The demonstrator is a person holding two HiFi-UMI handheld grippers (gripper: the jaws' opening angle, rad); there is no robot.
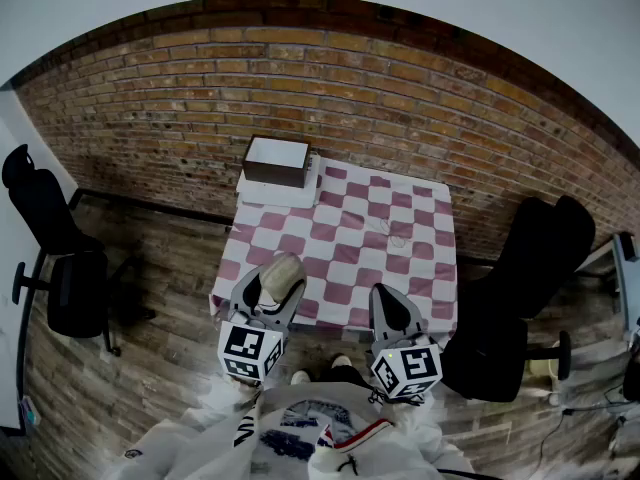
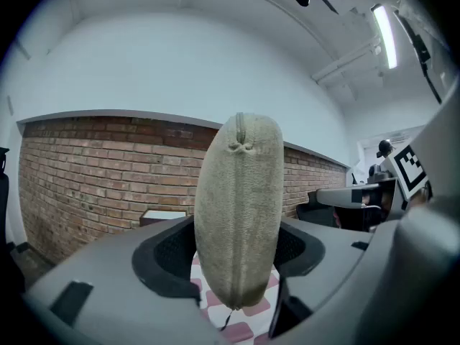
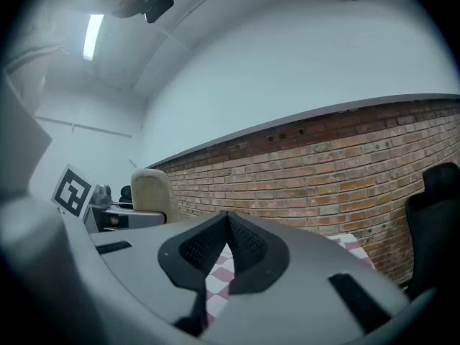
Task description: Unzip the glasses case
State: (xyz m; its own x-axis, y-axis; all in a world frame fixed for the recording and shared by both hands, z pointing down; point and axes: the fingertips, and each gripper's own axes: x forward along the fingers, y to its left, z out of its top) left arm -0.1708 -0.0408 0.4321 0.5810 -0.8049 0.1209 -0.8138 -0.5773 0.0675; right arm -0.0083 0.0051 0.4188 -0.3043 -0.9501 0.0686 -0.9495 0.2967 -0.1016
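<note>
Checkered tabletop (image 1: 400, 268) ahead. Left gripper (image 1: 268, 293) fingers (image 2: 169, 254) pinch the glasses case (image 2: 238, 207) upright, with its zip (image 2: 239, 147) apparently closed. Right gripper (image 3: 228, 228) fingers are pressed together, empty. Unzipping is not yet started.

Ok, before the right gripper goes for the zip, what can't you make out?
- Zip pull: left gripper view shows only a seam on the glasses case; head view, too small.
- Case flanks: covered by the left gripper, both views.
- Box on the table: contents unseen, head view.

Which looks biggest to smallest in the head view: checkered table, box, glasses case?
Checkered table, clearly largest.
Box next.
Glasses case smallest, but it is held nearer the camera, so box versus case is unsure.
</note>
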